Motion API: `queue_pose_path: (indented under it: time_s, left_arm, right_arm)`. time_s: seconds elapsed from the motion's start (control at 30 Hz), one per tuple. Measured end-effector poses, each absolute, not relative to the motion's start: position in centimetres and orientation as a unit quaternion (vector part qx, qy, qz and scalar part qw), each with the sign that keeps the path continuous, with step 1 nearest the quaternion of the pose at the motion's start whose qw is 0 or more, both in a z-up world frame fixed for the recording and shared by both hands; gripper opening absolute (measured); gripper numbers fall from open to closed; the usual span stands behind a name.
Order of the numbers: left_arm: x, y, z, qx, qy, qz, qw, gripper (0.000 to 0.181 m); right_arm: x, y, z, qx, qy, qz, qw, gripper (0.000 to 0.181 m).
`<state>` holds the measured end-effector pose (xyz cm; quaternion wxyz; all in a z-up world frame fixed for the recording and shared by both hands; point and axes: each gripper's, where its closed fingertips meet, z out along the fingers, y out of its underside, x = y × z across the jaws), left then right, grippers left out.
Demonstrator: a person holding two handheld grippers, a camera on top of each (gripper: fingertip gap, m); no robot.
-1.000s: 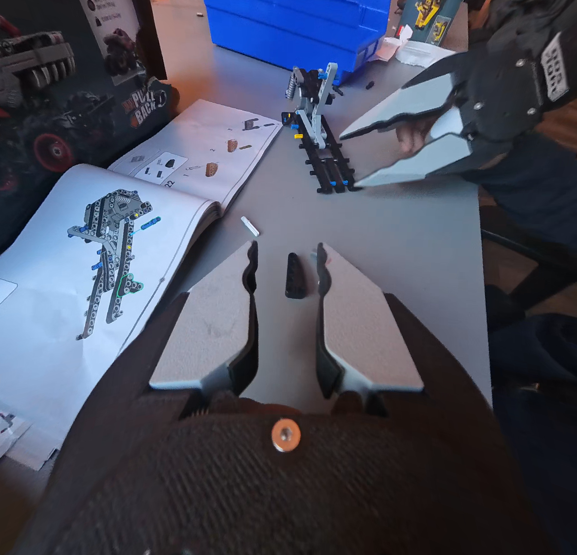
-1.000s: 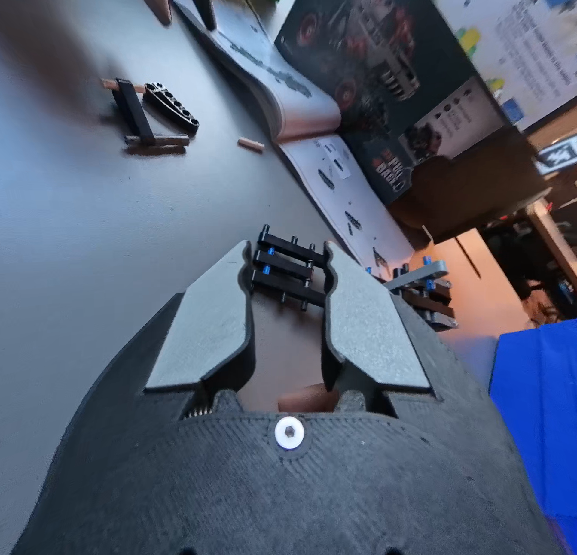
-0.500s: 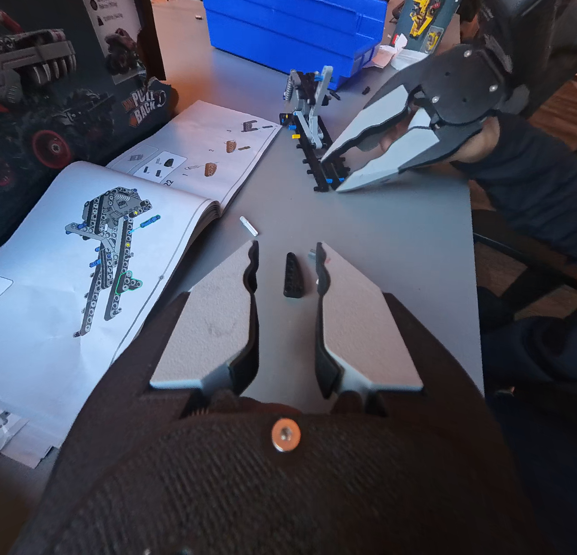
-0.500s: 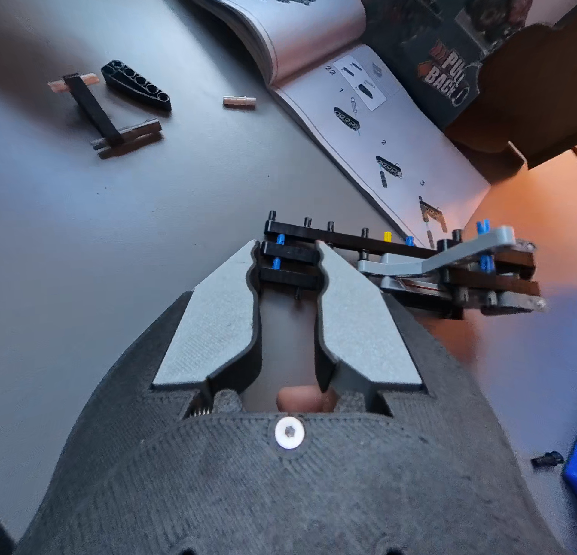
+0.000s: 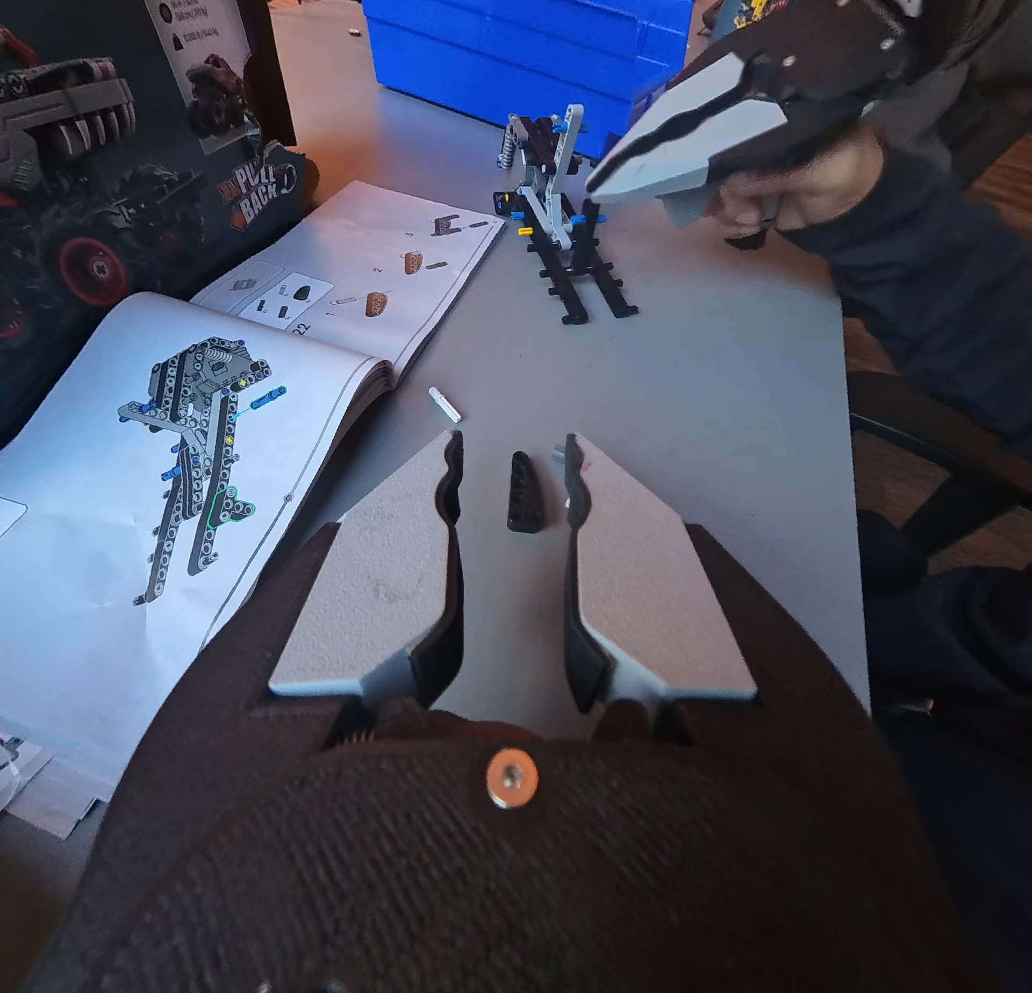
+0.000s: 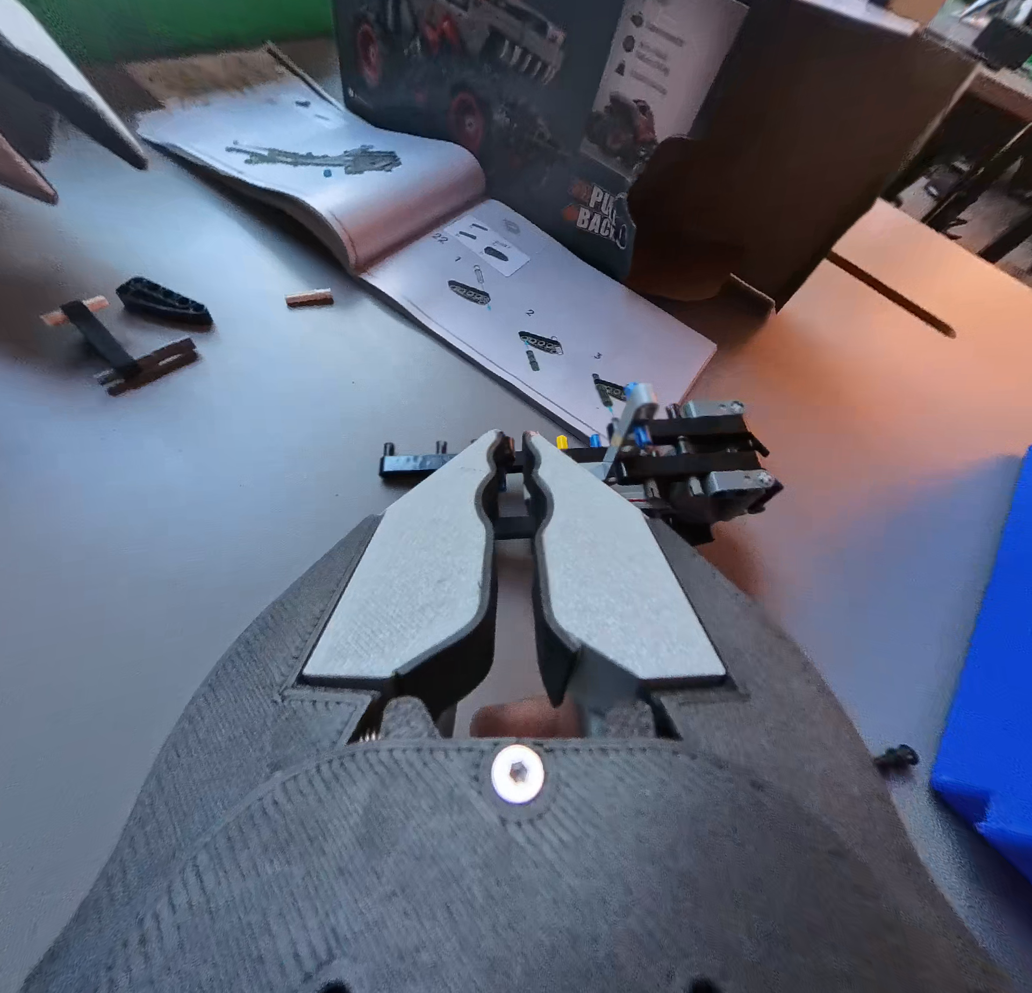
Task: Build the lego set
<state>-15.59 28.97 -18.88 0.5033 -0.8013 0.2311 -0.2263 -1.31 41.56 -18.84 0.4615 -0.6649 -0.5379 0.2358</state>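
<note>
A grey table (image 5: 698, 408) is seen, backed by a blue bin (image 5: 519, 34) and a dark set box (image 5: 111, 145), with an open manual (image 5: 167, 436) lying in front of the box.

The left gripper (image 5: 512, 458) is held just above the table with its fingers apart and nothing gripped. Between them a short black beam (image 5: 526, 494) lies flat, apart from both fingers. A second small assembly (image 6: 120, 346) of black bars is partly hidden behind the right-hand finger in the left view. A pale pin (image 5: 445, 405) lies just beyond the fingertips, between the beam and the manual.

The right gripper (image 6: 511, 444) is nearly shut, its fingers closed on a black rail of the frame (image 6: 659, 464); whether the rail is pinched tight cannot be told for certain. The frame stands well beyond the beam, between the manual and the bin, with its two long rails running toward the beam and a grey arm with a spring at the bin end. A stray black pin (image 6: 896, 754) lies beside the bin.

The frame is judged light and stiff, but its joints are only pinned, so a hold on the doubled rails near the arm is thought safer than one at the free rail ends, which may flex or pull apart. The beam is judged hard, smooth and light; it is best taken across its narrow sides at mid-length, since the flat pose leaves little edge to grip.
</note>
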Motion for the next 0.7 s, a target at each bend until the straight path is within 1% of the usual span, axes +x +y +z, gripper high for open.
queue_pose_path:
  time_s: [0.27,0.3,0.43,0.7]
  left_arm:
    - [-15.6,29.0,-19.0,-0.804,0.23,-0.23,0.498,0.034]
    - [-15.6,29.0,-19.0,-0.804,0.229,-0.231,0.497,0.034]
    - [-15.6,29.1,-19.2,-0.807,0.225,-0.237,0.492,0.034]
    - [-15.7,29.1,-19.1,-0.807,0.221,-0.242,0.492,0.034]
  right_arm:
    - [-0.9,42.7,-20.2,-0.69,-0.501,0.302,0.426,0.0]
    - [-0.9,42.8,-19.9,-0.688,-0.497,0.305,0.432,0.003]
    - [-0.1,43.3,-19.2,-0.688,-0.474,0.321,0.446,0.008]
    - [0.9,43.6,-17.5,-0.668,-0.44,0.372,0.471,0.01]
